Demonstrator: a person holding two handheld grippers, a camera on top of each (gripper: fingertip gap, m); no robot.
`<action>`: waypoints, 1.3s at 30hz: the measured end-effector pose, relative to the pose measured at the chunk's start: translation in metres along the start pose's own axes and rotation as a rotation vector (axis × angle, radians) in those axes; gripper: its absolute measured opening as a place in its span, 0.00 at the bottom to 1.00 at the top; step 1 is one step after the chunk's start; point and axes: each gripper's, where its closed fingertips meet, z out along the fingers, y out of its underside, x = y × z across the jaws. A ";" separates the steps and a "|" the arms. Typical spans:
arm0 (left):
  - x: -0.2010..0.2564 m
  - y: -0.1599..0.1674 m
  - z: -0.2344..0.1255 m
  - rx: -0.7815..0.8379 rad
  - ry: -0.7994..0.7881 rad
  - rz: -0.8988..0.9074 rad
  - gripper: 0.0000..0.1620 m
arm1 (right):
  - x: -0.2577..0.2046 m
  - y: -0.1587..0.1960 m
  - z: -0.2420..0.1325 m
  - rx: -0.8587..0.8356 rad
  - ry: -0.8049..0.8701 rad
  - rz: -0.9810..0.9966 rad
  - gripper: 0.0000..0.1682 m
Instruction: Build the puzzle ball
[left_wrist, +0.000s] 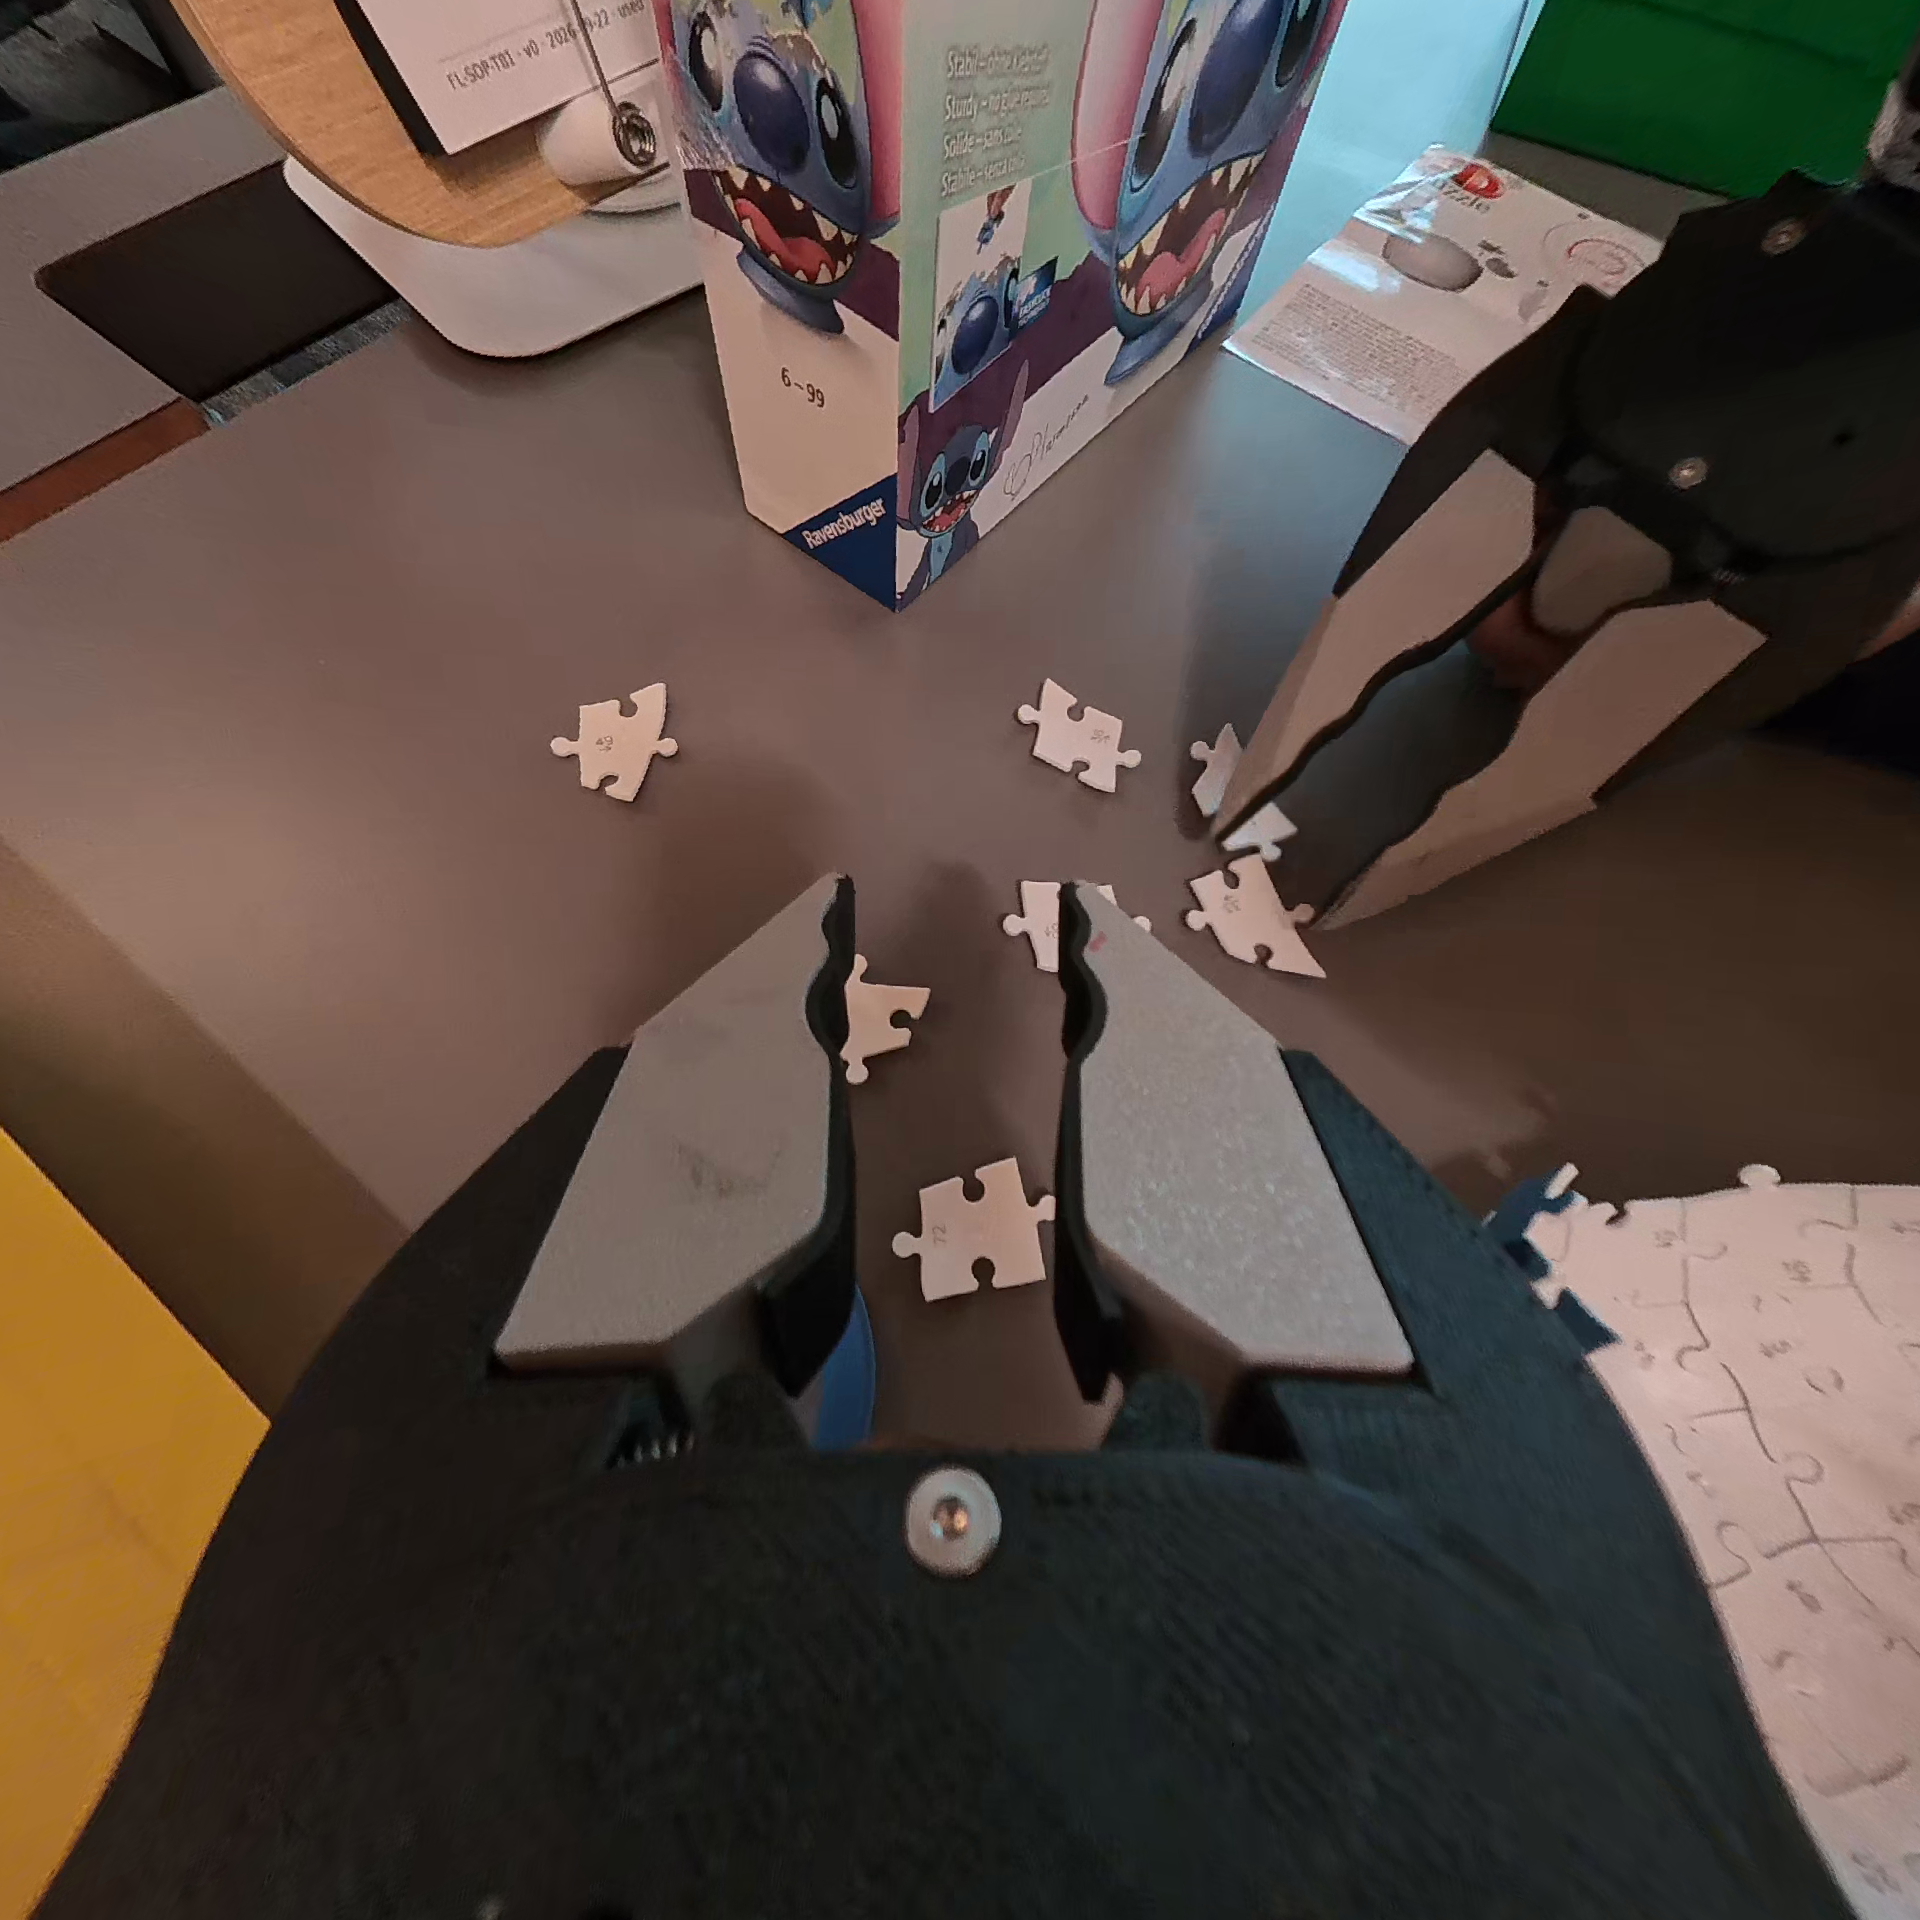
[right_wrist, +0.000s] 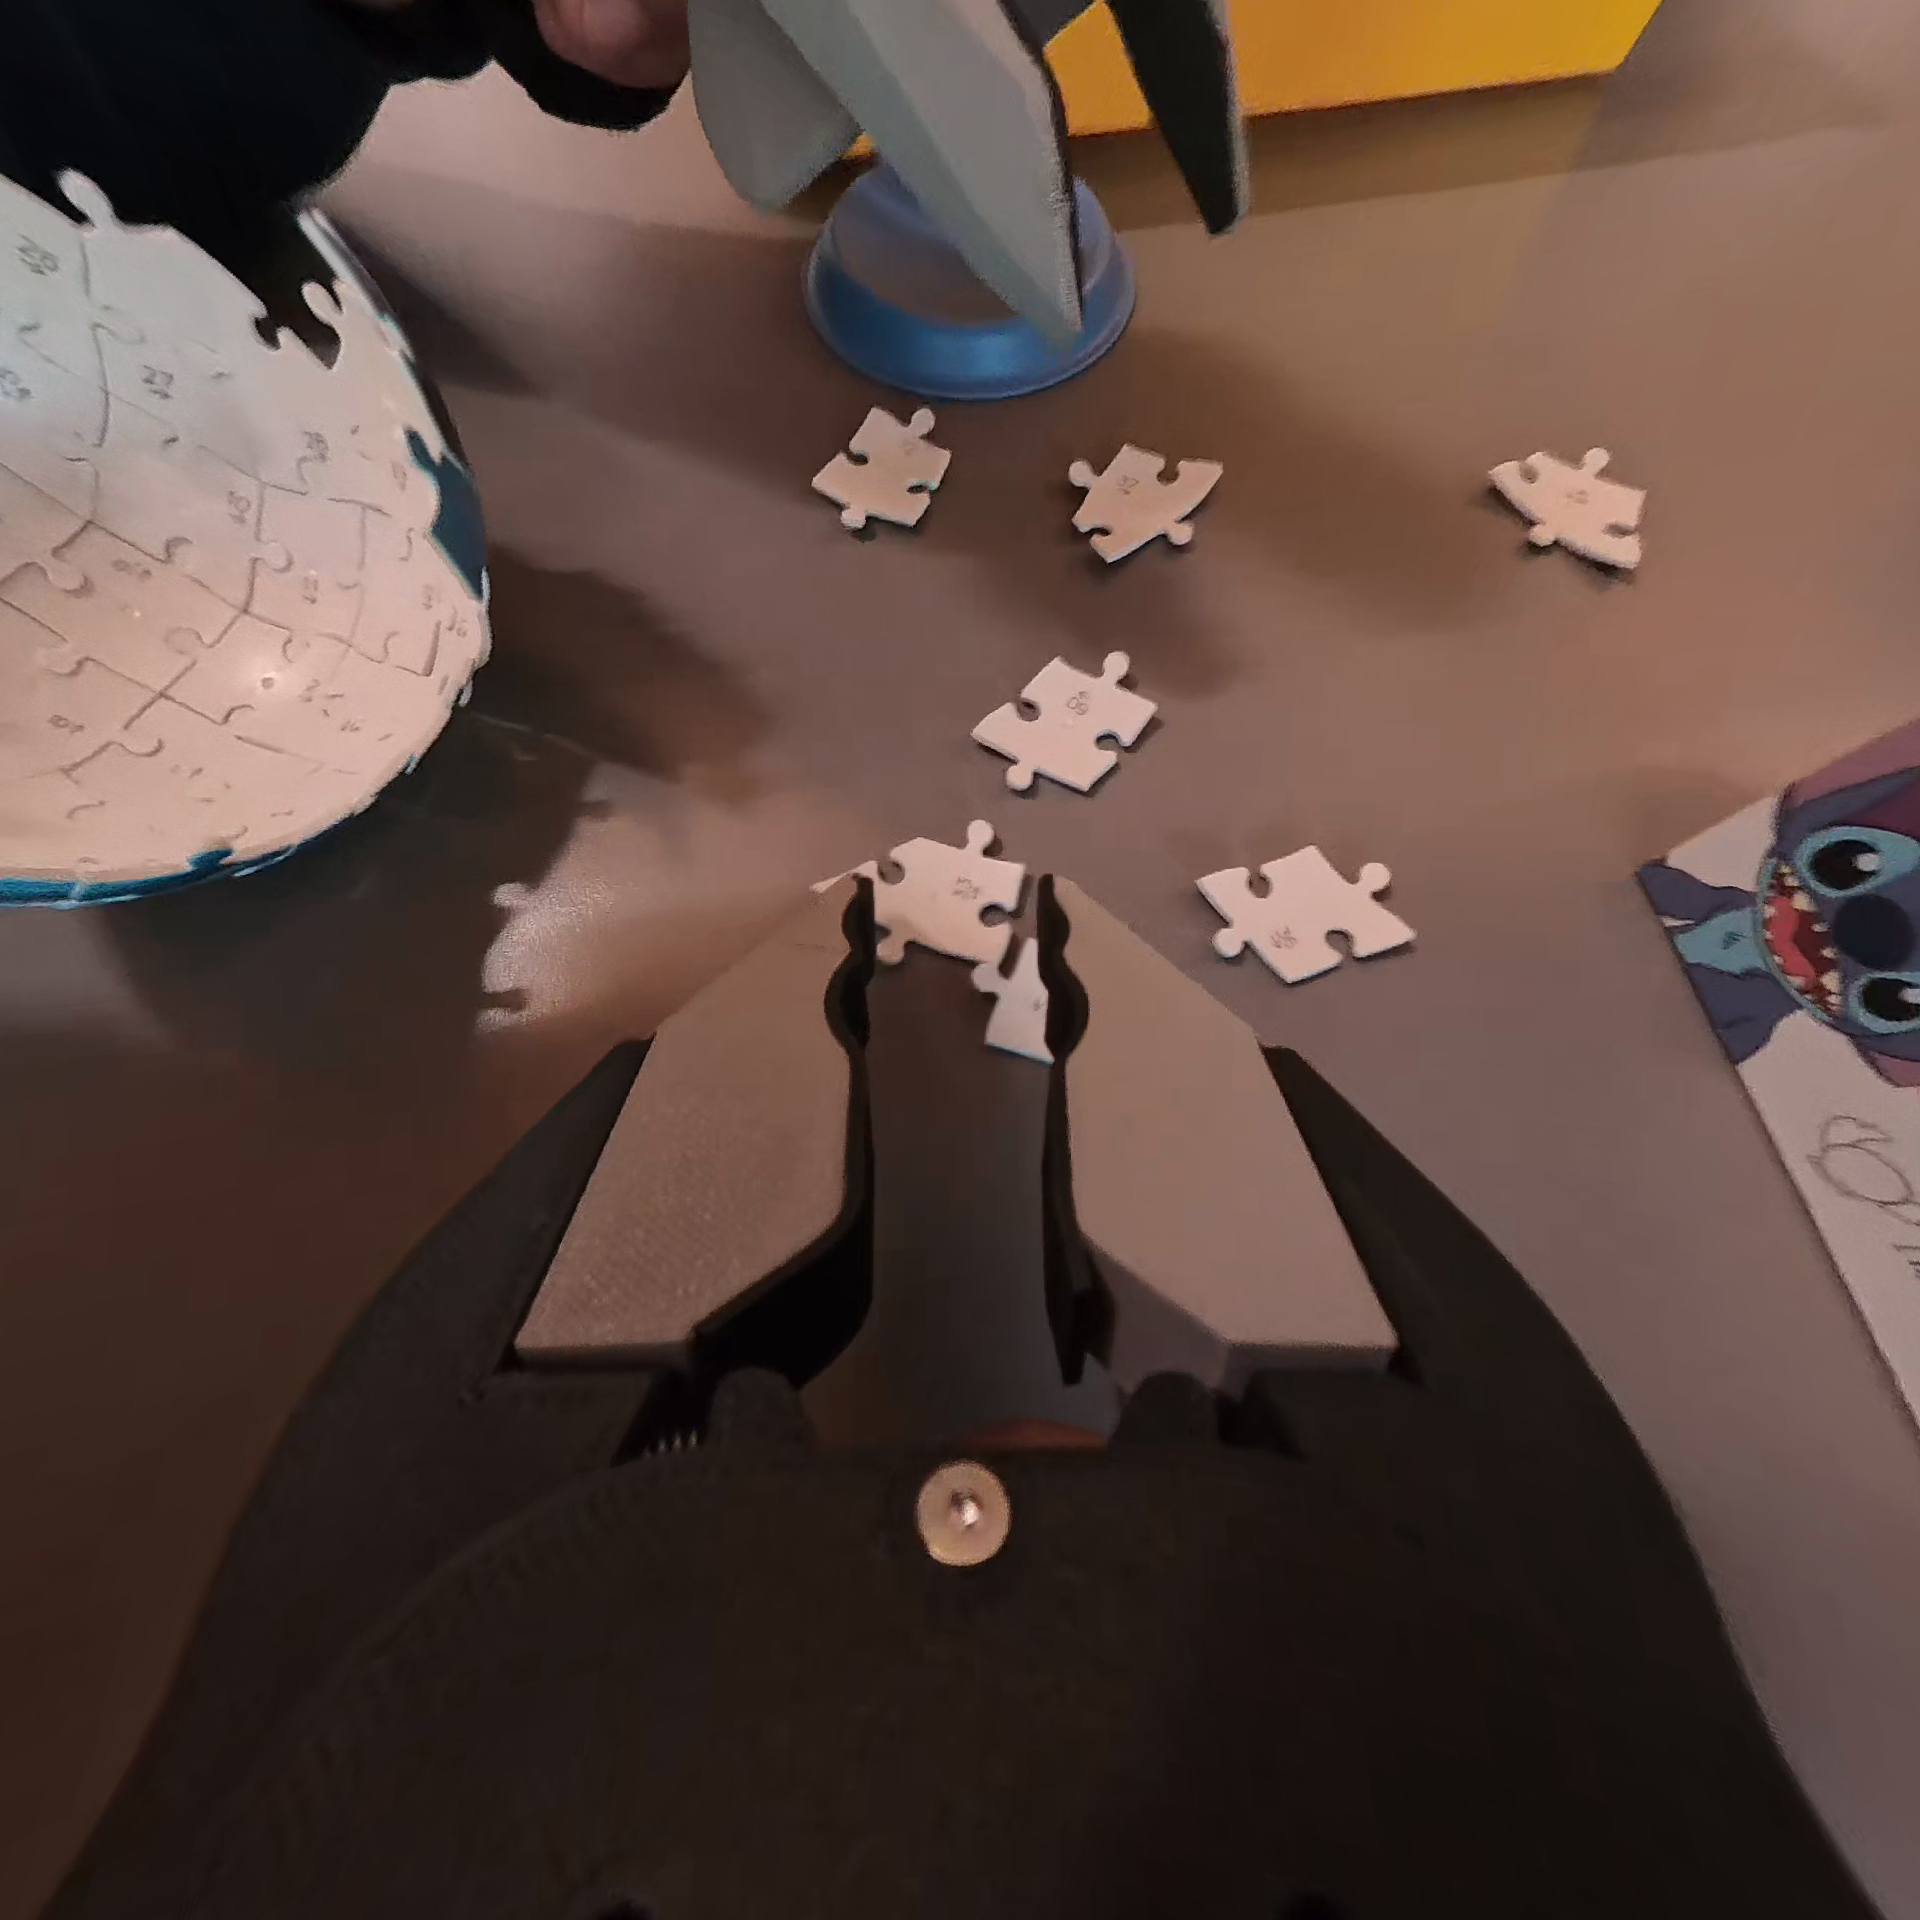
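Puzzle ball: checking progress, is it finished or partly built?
Partly built: the puzzle ball is an open shell with a jagged rim; loose pieces lie beside it.

Wood-and-white stand (left_wrist: 436, 197), yellow surface (left_wrist: 94, 1455)

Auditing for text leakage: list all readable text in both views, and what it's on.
Not quoting any writing; it stands on:
Puzzle box: printed lines, logo strip.
Loose puzzle pieces: small marks on white backs.
Puzzle ball: same marks, blurred.
Instruction sheet: fine print, too small.
White sheet in the wooden stand: one line.
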 end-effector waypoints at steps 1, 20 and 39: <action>0.000 0.000 0.001 -0.002 -0.001 0.001 0.23 | -0.002 0.005 0.003 -0.034 -0.006 -0.005 0.17; 0.000 0.004 0.002 -0.022 0.009 -0.007 0.24 | -0.023 0.011 0.000 -0.059 -0.107 -0.072 0.19; -0.002 0.011 0.007 -0.051 0.011 -0.012 0.24 | -0.041 0.008 0.002 -0.053 -0.179 -0.067 0.14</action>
